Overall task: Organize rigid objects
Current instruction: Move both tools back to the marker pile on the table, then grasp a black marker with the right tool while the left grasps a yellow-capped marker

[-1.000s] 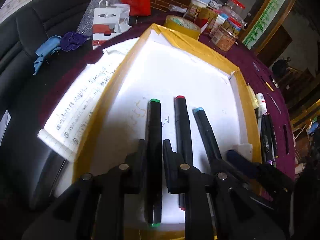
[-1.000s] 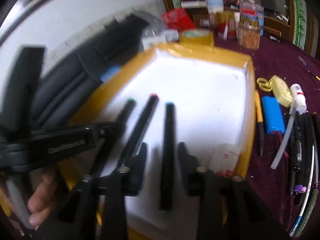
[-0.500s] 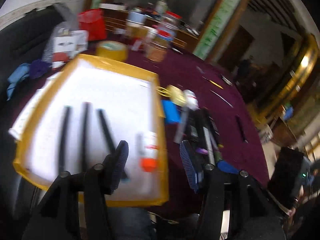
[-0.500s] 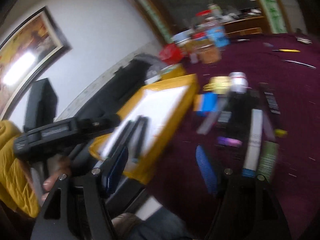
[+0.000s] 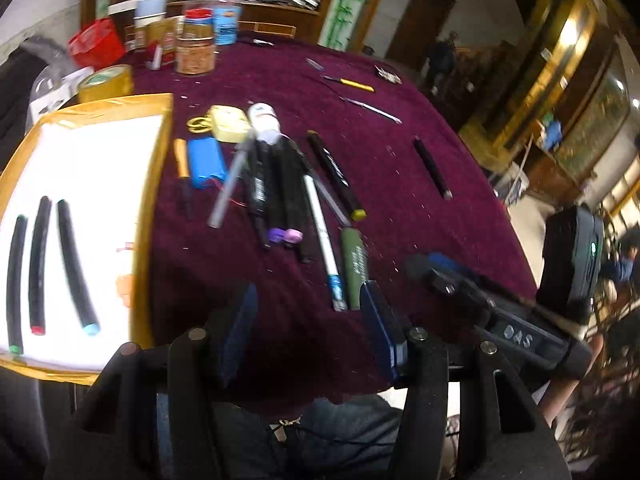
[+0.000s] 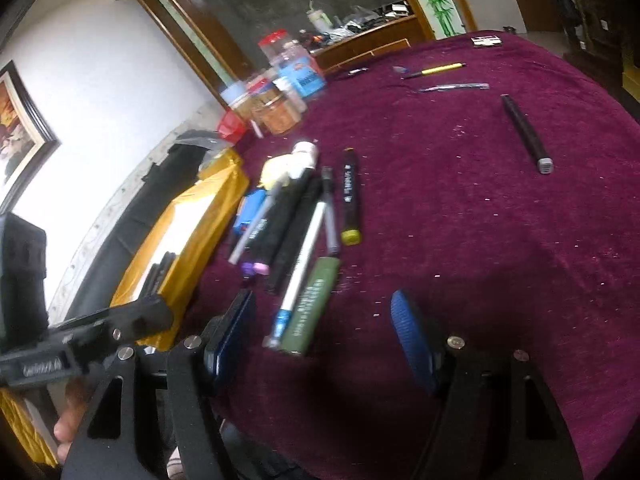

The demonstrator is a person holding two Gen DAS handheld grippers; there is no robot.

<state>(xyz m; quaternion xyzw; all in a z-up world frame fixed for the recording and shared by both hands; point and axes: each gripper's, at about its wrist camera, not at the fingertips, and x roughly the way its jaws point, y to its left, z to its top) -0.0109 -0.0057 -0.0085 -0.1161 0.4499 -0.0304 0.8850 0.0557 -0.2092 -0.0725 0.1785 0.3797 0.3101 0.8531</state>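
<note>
Left wrist view: left gripper (image 5: 310, 334) jaws gape empty over the maroon desk (image 5: 400, 160); right gripper (image 6: 324, 334) likewise. Three markers (image 5: 72, 264) lie in the tray (image 5: 144, 208), frame left; a pen pile (image 5: 288, 192) sits centre.

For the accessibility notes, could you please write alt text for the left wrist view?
The open, empty left gripper hovers over a maroon tablecloth above a loose pile of pens and markers. To the left, a yellow-rimmed white tray holds three black markers lying side by side.
</note>
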